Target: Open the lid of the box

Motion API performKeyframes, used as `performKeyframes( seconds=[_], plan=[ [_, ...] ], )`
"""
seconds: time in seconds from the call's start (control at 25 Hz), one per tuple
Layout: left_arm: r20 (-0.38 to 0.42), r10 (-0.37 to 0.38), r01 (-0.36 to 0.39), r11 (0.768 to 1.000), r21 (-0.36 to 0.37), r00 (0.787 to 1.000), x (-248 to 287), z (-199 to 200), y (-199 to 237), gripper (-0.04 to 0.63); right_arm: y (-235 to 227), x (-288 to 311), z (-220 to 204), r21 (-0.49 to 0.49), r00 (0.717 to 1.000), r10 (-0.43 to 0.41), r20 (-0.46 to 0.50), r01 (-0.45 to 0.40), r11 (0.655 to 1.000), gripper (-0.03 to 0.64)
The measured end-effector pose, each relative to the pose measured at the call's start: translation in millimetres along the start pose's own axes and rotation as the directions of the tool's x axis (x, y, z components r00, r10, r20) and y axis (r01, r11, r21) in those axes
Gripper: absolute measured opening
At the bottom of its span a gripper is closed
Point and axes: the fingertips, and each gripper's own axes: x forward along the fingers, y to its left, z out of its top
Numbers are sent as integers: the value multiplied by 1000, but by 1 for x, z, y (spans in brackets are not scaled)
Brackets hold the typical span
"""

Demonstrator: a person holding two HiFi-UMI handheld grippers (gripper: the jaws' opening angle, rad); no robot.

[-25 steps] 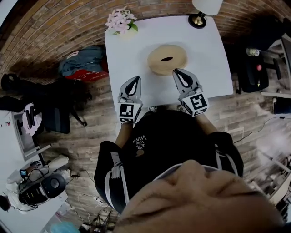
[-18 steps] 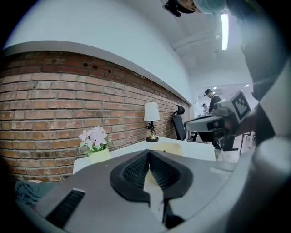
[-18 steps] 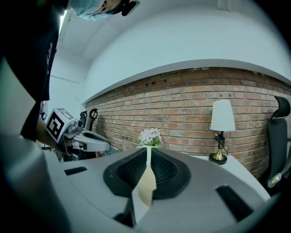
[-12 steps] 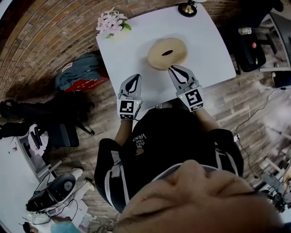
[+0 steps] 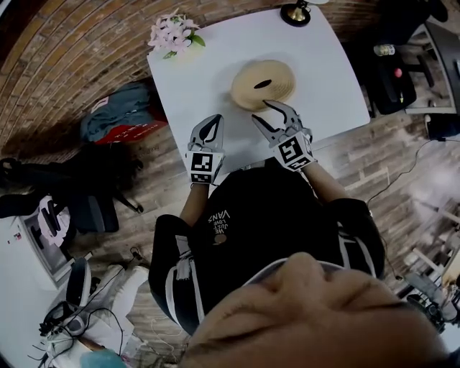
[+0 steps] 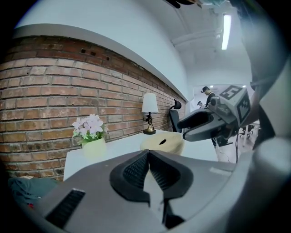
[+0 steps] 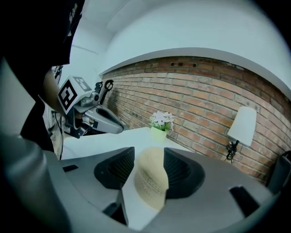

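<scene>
A round woven straw box with a slotted lid sits on the white table. My right gripper hovers at the box's near edge, its jaws opening; nothing is pressed between the pads. In the right gripper view the box shows in the gap of the right gripper, a little ahead. My left gripper is shut and empty, over the table's near edge, left of the box. The left gripper view shows the left gripper, the box beyond it, and the right gripper.
A pot of pink flowers stands at the table's far left corner and a lamp base at the far right. A brick wall runs behind the table. Bags and chairs sit on the floor around it.
The right gripper's jaws, shut before, now stand apart, and the gripper has turned slightly left at the box's near edge. The left gripper has barely moved.
</scene>
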Motion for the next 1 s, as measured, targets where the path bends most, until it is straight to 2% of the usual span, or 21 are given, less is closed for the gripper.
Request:
performKeyframes(
  seconds=[0.24,0.48,0.52,0.64,0.76,1.0],
  plan=[
    [-14,6,-6,1000,-14,1000,15,-11,2,9,11,20,-13,-210,994,70,-84,-86,974,192],
    [7,-12,12,1000,-15,1000,28,-16,2,13,15,33,-22,-256,984,115,-133,-146,956,199],
    [12,-18,18,1000,-21,1000,30,-17,1,28,16,35,-24,-255,983,120,-140,-153,955,201],
    [2,-42,42,999,-27,999,39,-23,-1,135,17,38,-30,-260,978,134,-160,-172,950,204],
    [-17,-76,76,997,-14,997,48,-31,-5,198,17,39,-35,-275,974,137,-183,-184,944,204],
    [-97,-141,146,988,53,985,67,-53,-12,272,16,42,-46,-321,967,132,-216,-198,926,204]
  ],
)
